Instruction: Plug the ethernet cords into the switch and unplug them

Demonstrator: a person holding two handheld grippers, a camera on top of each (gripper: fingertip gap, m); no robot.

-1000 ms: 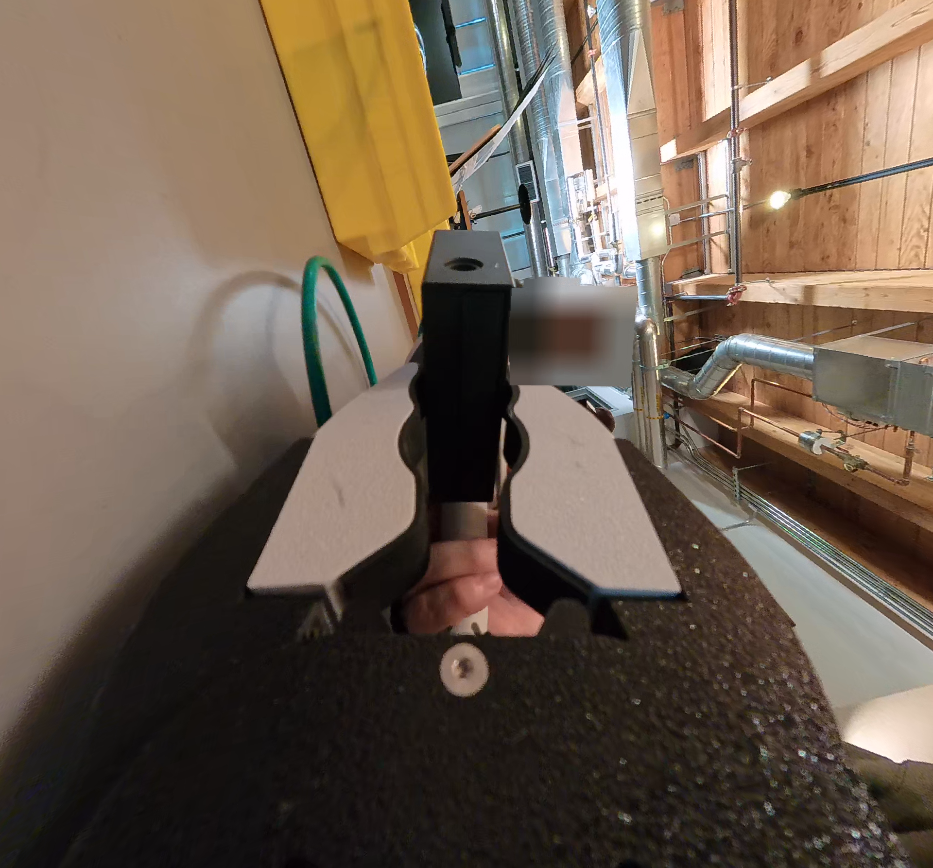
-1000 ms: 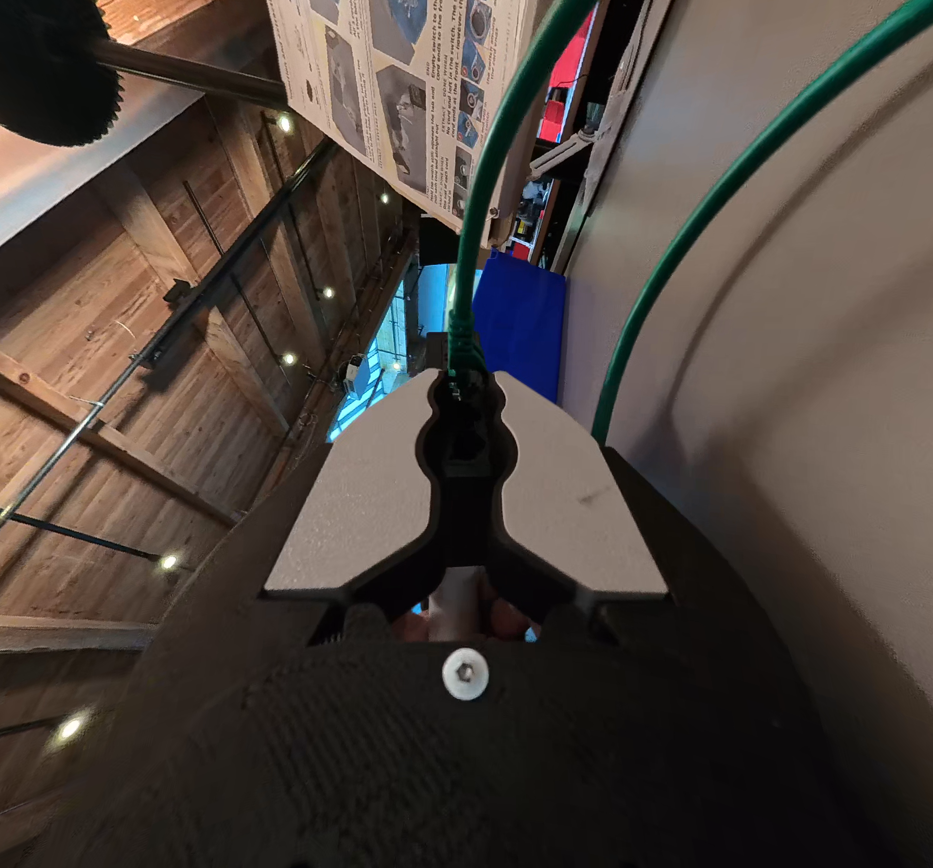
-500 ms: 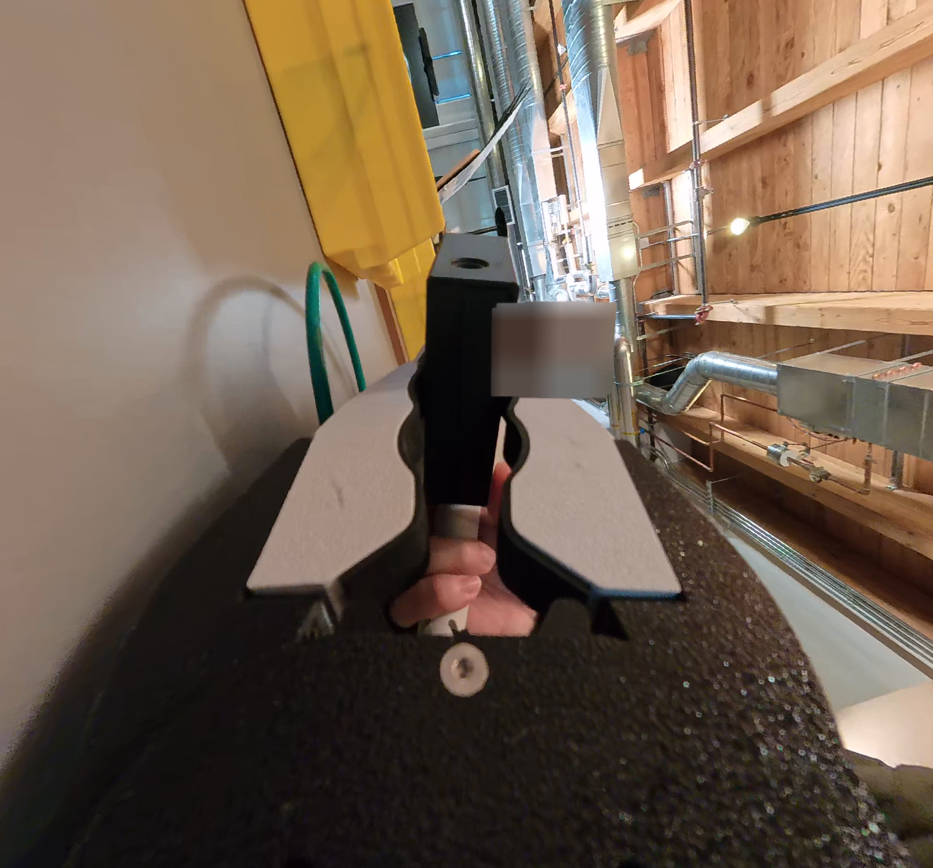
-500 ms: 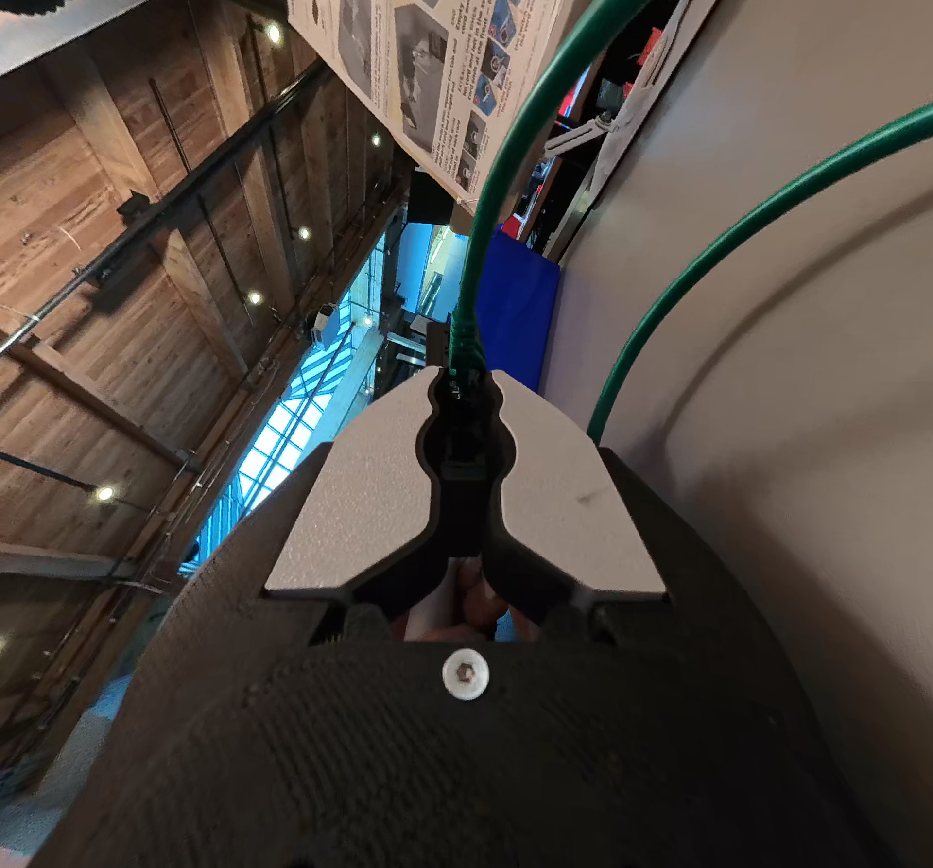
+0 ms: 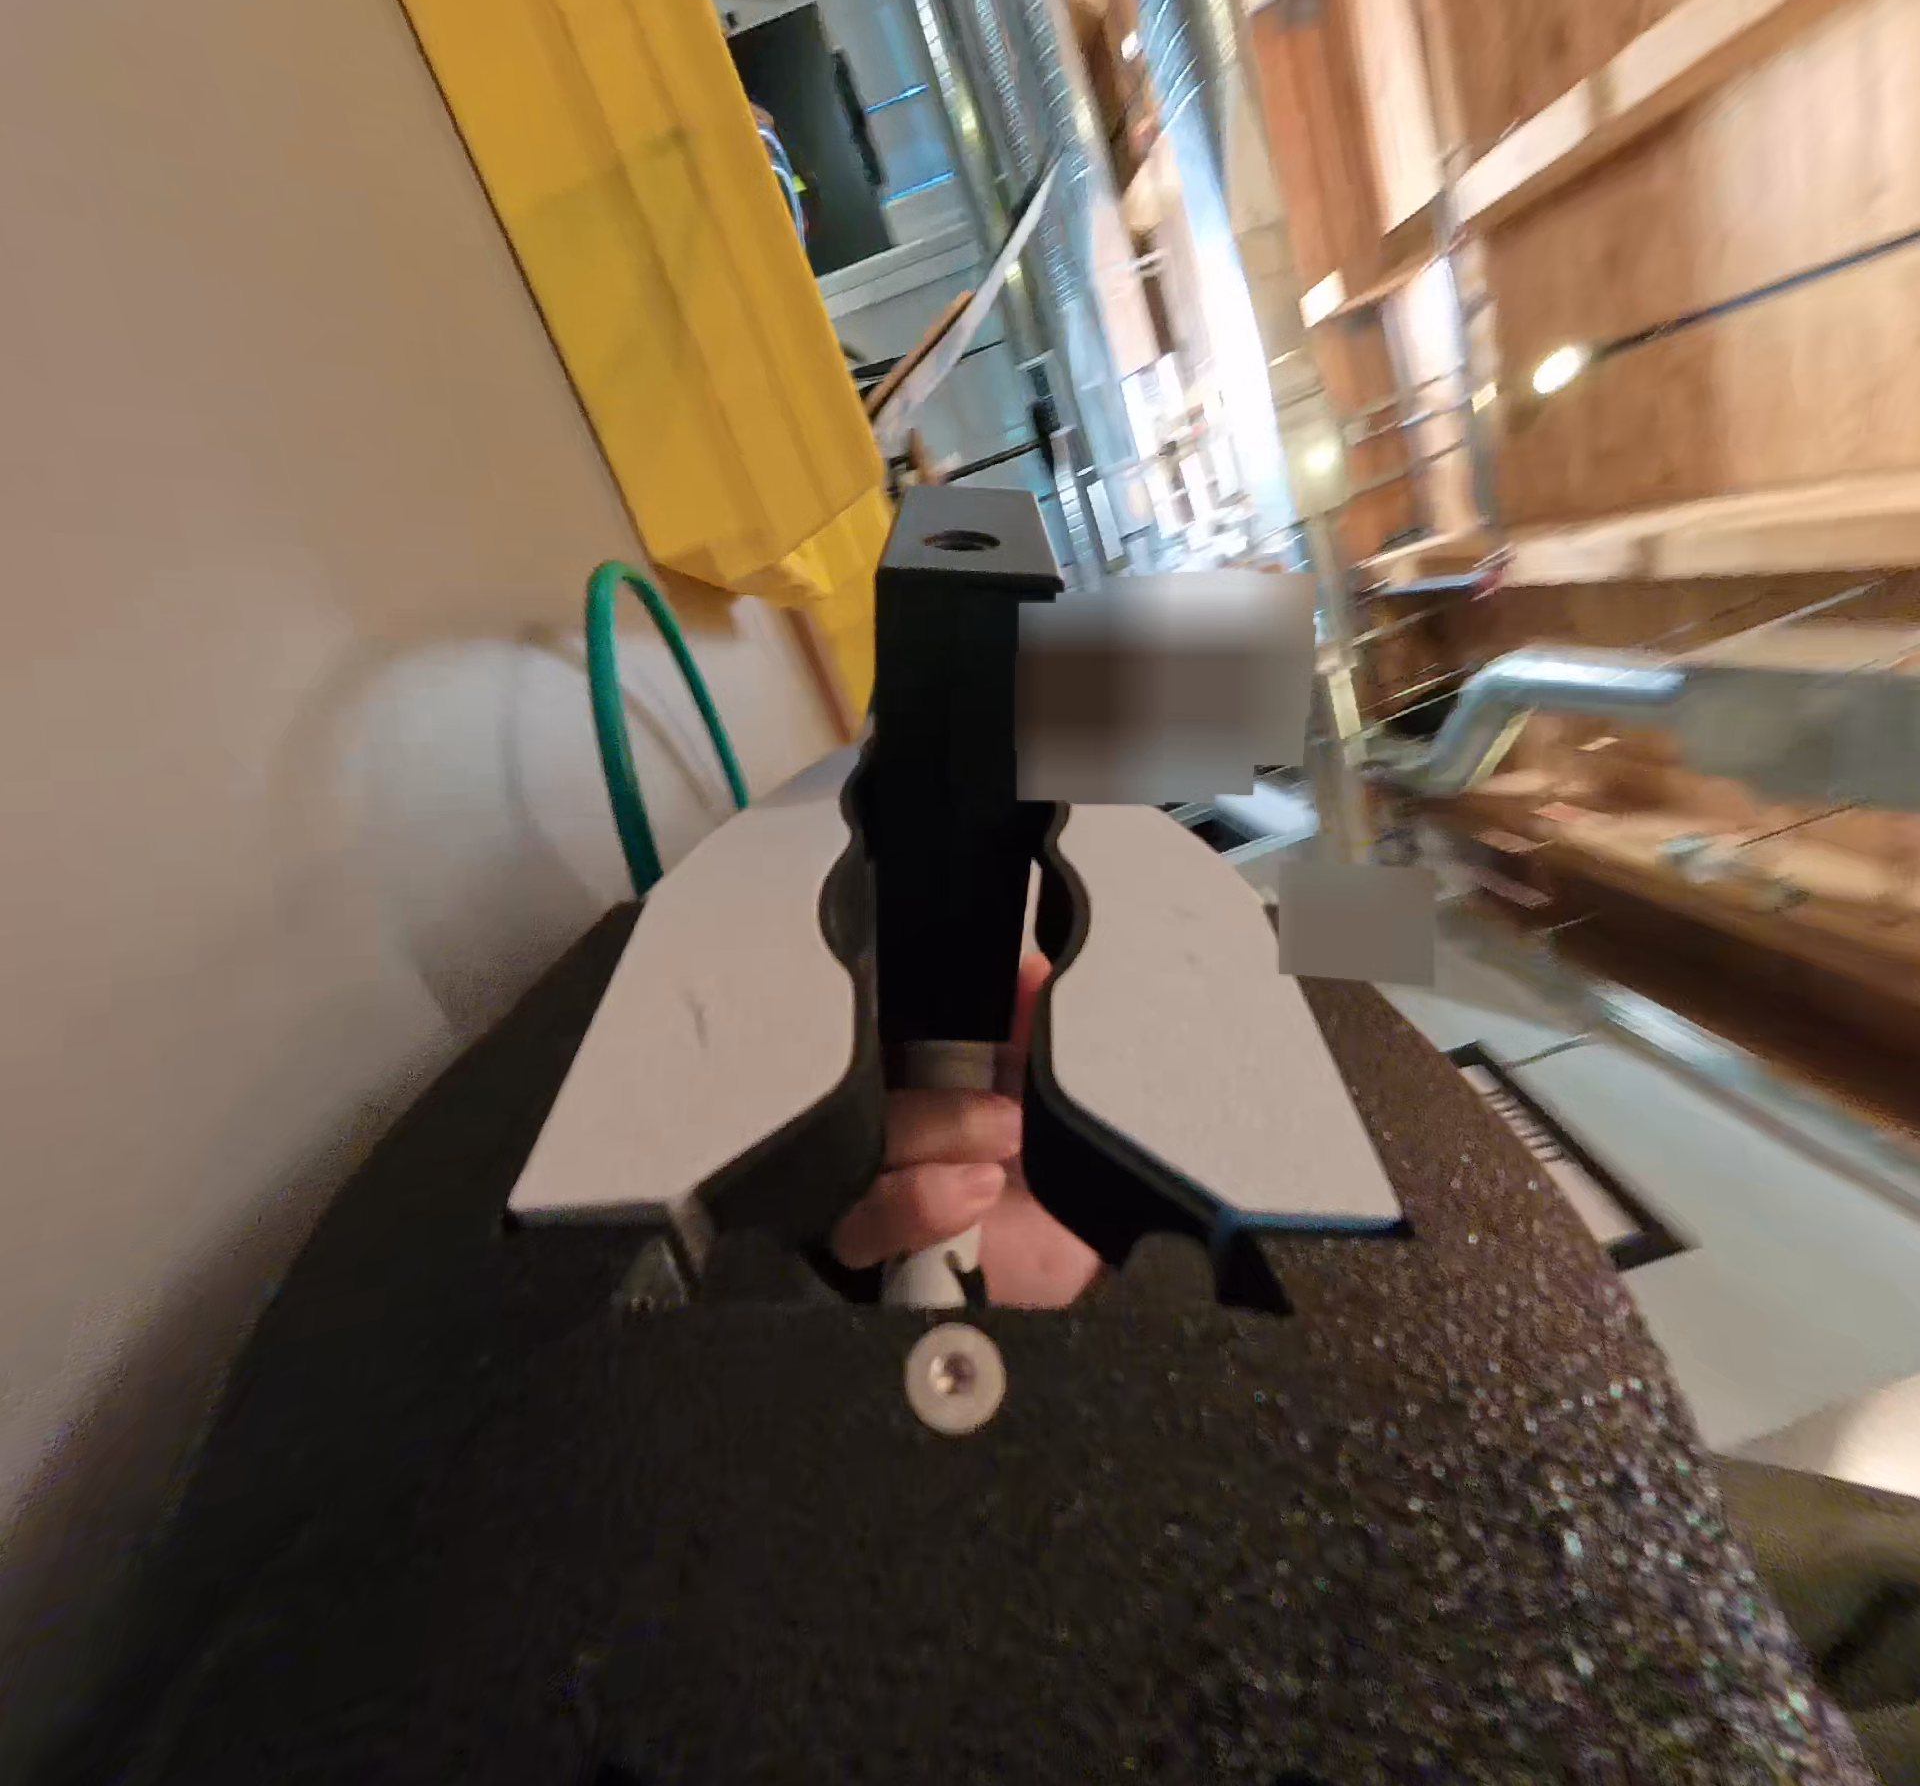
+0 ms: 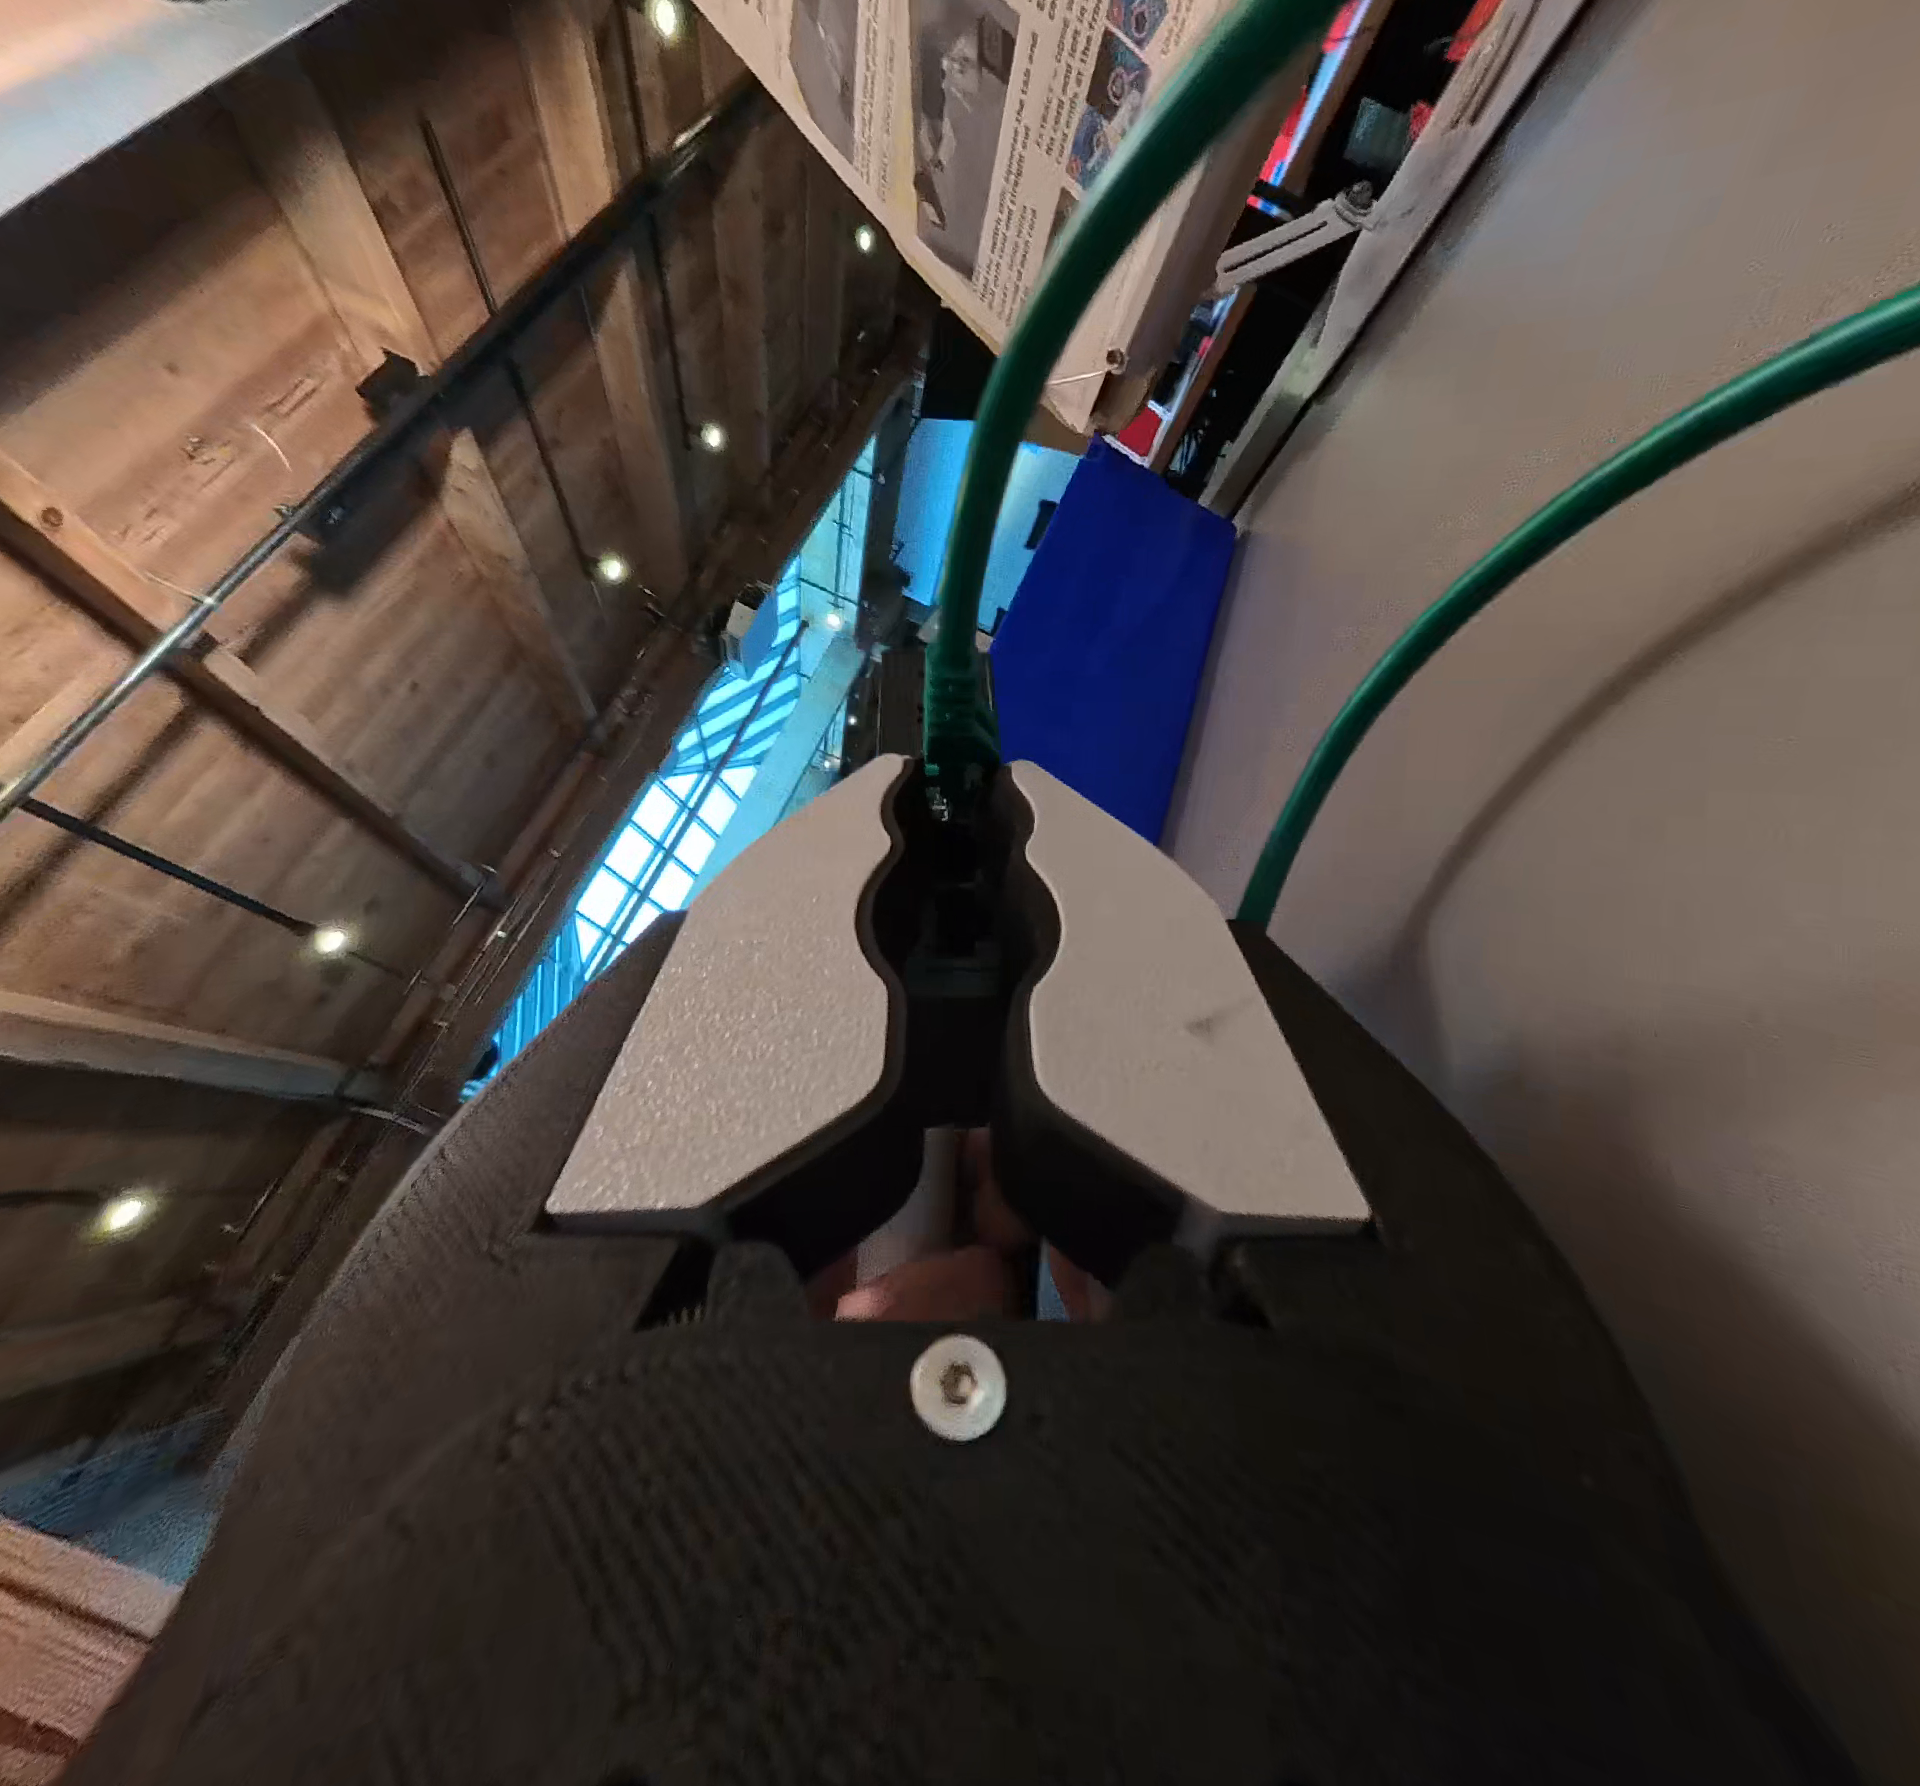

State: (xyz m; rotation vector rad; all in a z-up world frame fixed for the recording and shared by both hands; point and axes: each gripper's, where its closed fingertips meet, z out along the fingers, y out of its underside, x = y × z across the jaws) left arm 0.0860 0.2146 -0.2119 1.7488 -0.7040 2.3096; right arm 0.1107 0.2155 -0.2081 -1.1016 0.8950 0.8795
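In the left wrist view my left gripper (image 5: 948,801) is shut on a narrow black box, the switch (image 5: 951,697), seen end-on with a round hole in its far end. It is held off the pale table (image 5: 208,489), which stands on edge at the left of this tilted view. A loop of green ethernet cord (image 5: 623,697) lies on that table. In the right wrist view my right gripper (image 6: 958,775) is shut on the green plug (image 6: 956,708) of the cord (image 6: 1091,209), which arcs away upward. The switch's ports are hidden.
A yellow bin (image 5: 644,230) sits on the table beyond the cord loop. In the right wrist view a blue block (image 6: 1112,635) and a printed sheet (image 6: 935,74) stand beyond the plug. Another stretch of green cord (image 6: 1507,573) curves over the table (image 6: 1662,801).
Both grippers keep their hold. The left view has swung and is now motion-blurred, the yellow bin looming larger. The right view has turned slightly, with the cord's arc shifting right.
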